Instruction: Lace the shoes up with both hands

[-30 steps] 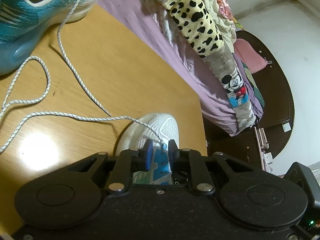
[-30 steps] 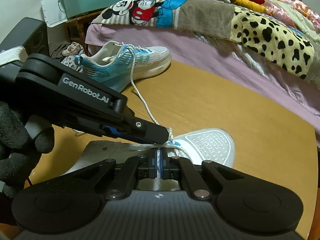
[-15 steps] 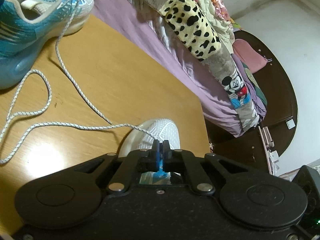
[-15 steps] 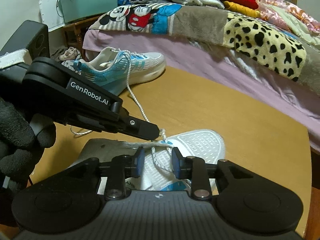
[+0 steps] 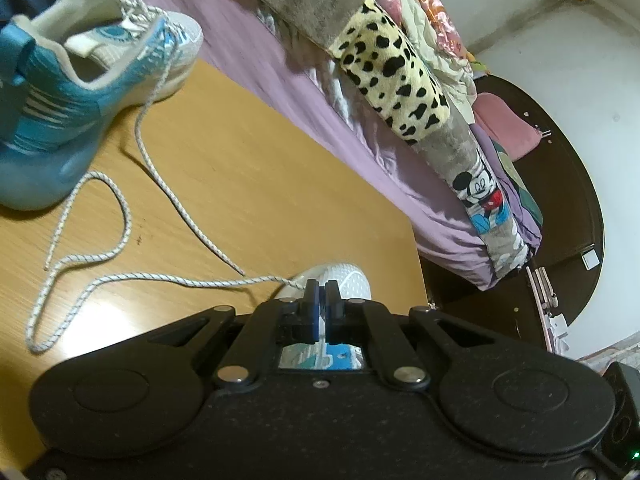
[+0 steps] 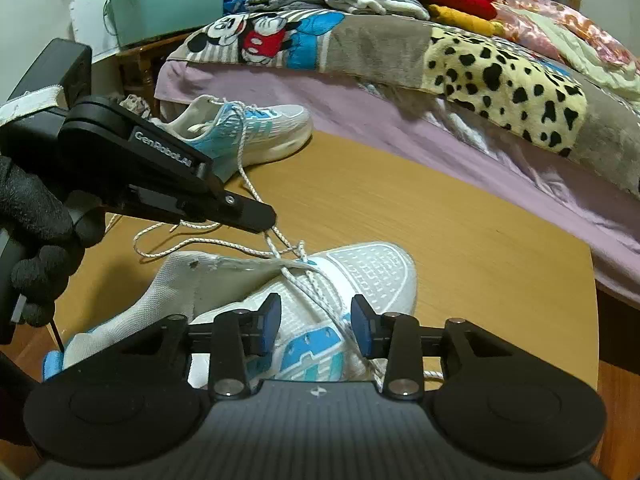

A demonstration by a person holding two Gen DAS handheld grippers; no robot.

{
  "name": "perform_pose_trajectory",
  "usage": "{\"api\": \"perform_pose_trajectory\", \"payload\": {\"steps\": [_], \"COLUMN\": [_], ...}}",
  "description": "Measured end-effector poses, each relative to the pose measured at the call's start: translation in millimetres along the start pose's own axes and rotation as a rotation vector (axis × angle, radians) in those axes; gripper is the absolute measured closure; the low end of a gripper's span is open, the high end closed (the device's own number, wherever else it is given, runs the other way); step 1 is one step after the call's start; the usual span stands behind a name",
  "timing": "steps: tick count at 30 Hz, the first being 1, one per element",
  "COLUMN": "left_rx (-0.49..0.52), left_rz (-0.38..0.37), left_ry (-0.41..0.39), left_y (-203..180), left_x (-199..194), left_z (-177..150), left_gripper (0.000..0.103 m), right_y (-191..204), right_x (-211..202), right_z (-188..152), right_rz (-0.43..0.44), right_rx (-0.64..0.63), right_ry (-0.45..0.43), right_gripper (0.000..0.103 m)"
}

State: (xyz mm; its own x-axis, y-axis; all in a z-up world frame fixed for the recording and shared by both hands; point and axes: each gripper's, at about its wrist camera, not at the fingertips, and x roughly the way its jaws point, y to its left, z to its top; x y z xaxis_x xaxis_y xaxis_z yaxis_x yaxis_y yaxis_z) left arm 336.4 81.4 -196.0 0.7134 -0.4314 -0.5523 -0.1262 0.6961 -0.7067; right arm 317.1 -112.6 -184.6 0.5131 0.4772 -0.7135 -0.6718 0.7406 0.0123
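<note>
We find the near shoe (image 6: 320, 304) lying on the wooden tabletop (image 6: 460, 232), toe pointing away from the right wrist camera, directly beneath and between the fingers of the right hand-held gripper (image 6: 316, 322). That gripper stands open, its blue pads spread wide over the shoe's tongue area, and it holds nothing. Strands of the white lace (image 6: 308, 276) cross the upper between the pads, without touching either pad as far as we can see.

The left hand-held gripper (image 6: 266, 216), held by a black-gloved hand (image 6: 36, 232), comes in from the left, its tip just above the shoe's collar. In the left wrist view its pads (image 5: 313, 308) are drawn together; the lace (image 5: 160, 276) runs up to them, and we judge that it is pinched there, though the contact point is largely hidden.

From that gripper, the lace trails in loose loops across the tabletop. A second blue and white shoe (image 6: 248, 136) rests at the far edge, near the bed (image 6: 360, 100).
</note>
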Motion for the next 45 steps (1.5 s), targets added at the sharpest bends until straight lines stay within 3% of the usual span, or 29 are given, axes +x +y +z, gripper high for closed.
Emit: {"api": "perform_pose_trajectory", "payload": {"steps": [21,45], "left_rx": [-0.025,-0.065], "left_rz": [0.059,0.135], "left_ry": [-0.112,-0.235], "left_y": [24.4,63.3], "left_x": [-45.7,-104.3], "left_z": [27.6,55.0], "left_gripper": [0.103,0.103], "right_y": [8.2,16.6], "right_x": [-21.6,-16.2], "right_z": [-2.9,-7.5], "right_rz": [0.039,0.064], "right_rx": [0.014,0.024], "right_ry": [0.013,0.063], "right_gripper": [0.063,0.066]}}
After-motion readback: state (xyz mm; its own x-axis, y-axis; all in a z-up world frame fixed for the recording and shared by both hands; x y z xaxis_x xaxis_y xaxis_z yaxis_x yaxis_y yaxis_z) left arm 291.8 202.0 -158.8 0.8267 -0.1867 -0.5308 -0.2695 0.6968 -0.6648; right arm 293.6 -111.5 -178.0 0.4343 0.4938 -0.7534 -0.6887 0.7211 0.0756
